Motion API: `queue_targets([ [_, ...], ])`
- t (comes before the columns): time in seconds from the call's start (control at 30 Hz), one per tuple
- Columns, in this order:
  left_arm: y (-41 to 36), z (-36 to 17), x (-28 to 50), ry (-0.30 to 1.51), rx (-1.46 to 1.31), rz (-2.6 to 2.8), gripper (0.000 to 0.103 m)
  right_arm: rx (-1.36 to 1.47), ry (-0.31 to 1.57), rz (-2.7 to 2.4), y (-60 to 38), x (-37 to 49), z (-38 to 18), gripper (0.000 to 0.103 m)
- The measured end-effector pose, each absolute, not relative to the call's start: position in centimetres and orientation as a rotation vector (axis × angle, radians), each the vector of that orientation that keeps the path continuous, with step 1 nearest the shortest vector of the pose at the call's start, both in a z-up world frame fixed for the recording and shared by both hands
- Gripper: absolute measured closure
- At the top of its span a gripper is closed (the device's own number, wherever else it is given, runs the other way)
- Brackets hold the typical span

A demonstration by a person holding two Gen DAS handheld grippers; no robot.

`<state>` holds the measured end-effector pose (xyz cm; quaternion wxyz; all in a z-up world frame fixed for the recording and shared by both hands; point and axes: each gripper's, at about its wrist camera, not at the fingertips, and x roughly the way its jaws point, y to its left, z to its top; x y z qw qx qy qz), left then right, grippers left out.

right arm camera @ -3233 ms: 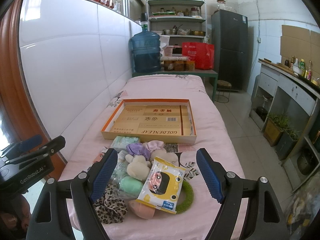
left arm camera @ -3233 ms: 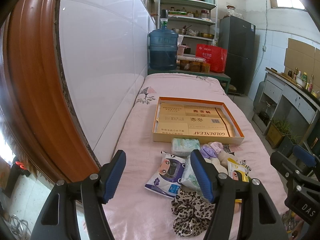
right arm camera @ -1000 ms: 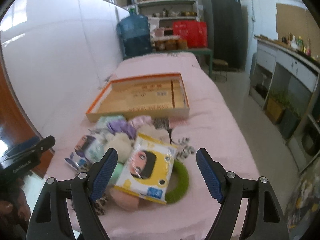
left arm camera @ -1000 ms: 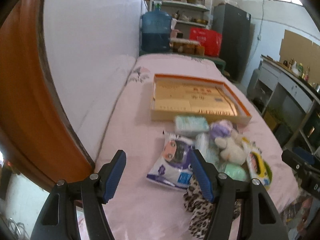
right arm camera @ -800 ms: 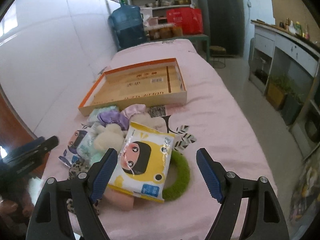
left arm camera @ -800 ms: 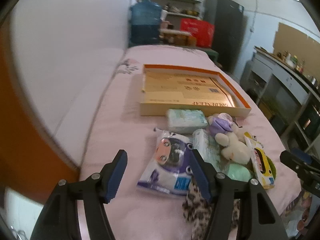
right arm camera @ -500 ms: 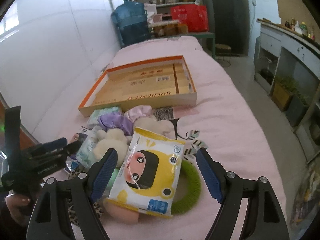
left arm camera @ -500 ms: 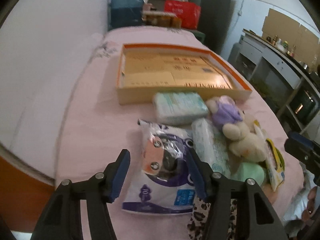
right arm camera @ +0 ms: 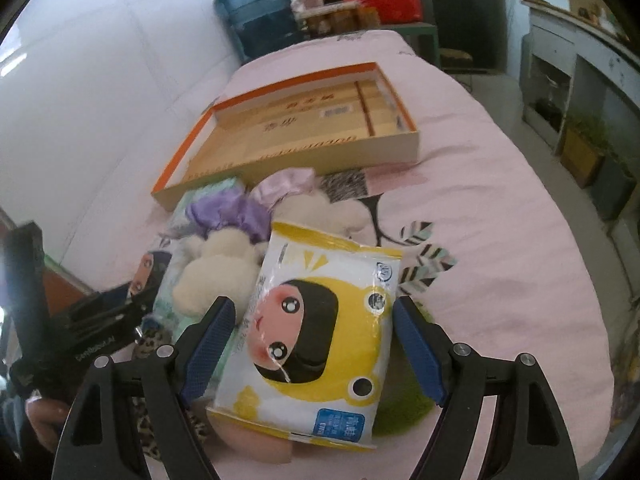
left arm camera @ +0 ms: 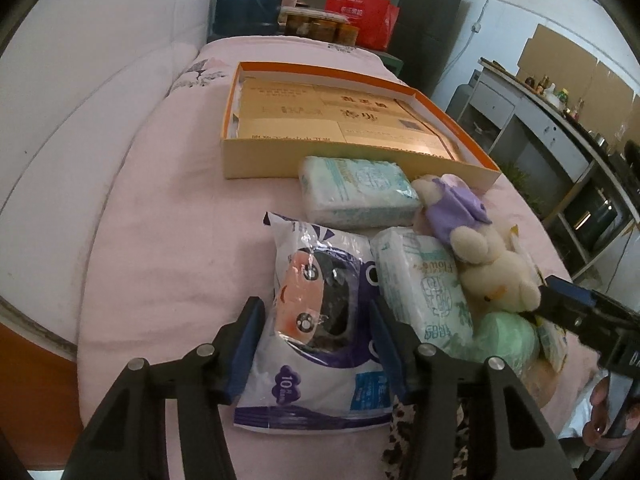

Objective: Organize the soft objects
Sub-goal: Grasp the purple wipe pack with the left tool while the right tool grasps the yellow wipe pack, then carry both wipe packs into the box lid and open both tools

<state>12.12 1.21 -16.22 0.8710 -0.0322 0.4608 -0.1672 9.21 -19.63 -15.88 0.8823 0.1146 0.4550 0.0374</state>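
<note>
A pile of soft things lies on the pink bed in front of an open orange-rimmed box [left arm camera: 336,120], which also shows in the right wrist view [right arm camera: 304,120]. My left gripper [left arm camera: 316,344] is open, its jaws on either side of a purple-and-white tissue pack [left arm camera: 320,320]. Beside that pack lie a green-printed tissue pack [left arm camera: 424,288], a cream plush toy [left arm camera: 496,268] and another tissue pack [left arm camera: 356,192]. My right gripper [right arm camera: 312,348] is open, its jaws on either side of a yellow wipes pack [right arm camera: 320,332].
A leopard-print scrunchie [left arm camera: 404,436] and a green ring [right arm camera: 404,404] lie at the near edge of the pile. A white tiled wall [right arm camera: 80,100] runs along the left. A water jug [left arm camera: 248,0] and shelves stand beyond the bed, cabinets [left arm camera: 560,128] to the right.
Both grippers have moved forward and down to the pile. The left now straddles the purple tissue pack, the right straddles the yellow wipes pack. Both remain open.
</note>
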Motion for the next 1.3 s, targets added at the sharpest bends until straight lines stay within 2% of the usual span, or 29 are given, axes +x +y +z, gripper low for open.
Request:
queue_targets([
  [0.1, 0.7, -16.2, 12.0, 0.965, -0.041, -0.334, 0.060, 0.273, 0.955, 0.093, -20.0, 9.4, -16.4, 0.022],
  [0.13, 0.6, -16.1, 12.0, 0.966, -0.041, -0.336, 0.061, 0.292, 0.952, 0.105, -20.2, 9.4, -16.4, 0.026],
  [0.2, 0.5, -16.1, 11.8, 0.966, -0.055, -0.334, 0.073, 0.298, 0.947, 0.116, -20.3, 9.2, -16.4, 0.035],
  [0.3, 0.7, -15.9, 11.5, 0.952, -0.100, -0.349, 0.079, 0.292, 0.940, 0.128, -20.5, 8.9, -16.2, 0.044],
  [0.5, 1.0, -15.3, 10.6, 0.927, -0.139, -0.339, 0.084, 0.313, 0.929, 0.171, -20.6, 8.3, -15.7, 0.047],
  [0.7, 1.3, -13.1, 9.3, 0.868, -0.140, -0.323, 0.084, 0.279, 0.872, 0.194, -20.0, 7.7, -13.8, 0.047],
  [1.07, 1.1, -6.1, 8.2, 0.733, -0.099, -0.317, 0.084, 0.207, 0.780, 0.232, -19.7, 8.2, -9.0, 0.047],
  [1.3, 0.2, -2.5, 10.3, 0.695, -0.085, -0.306, 0.084, 0.148, 0.717, 0.250, -20.7, 10.5, -4.5, 0.047],
])
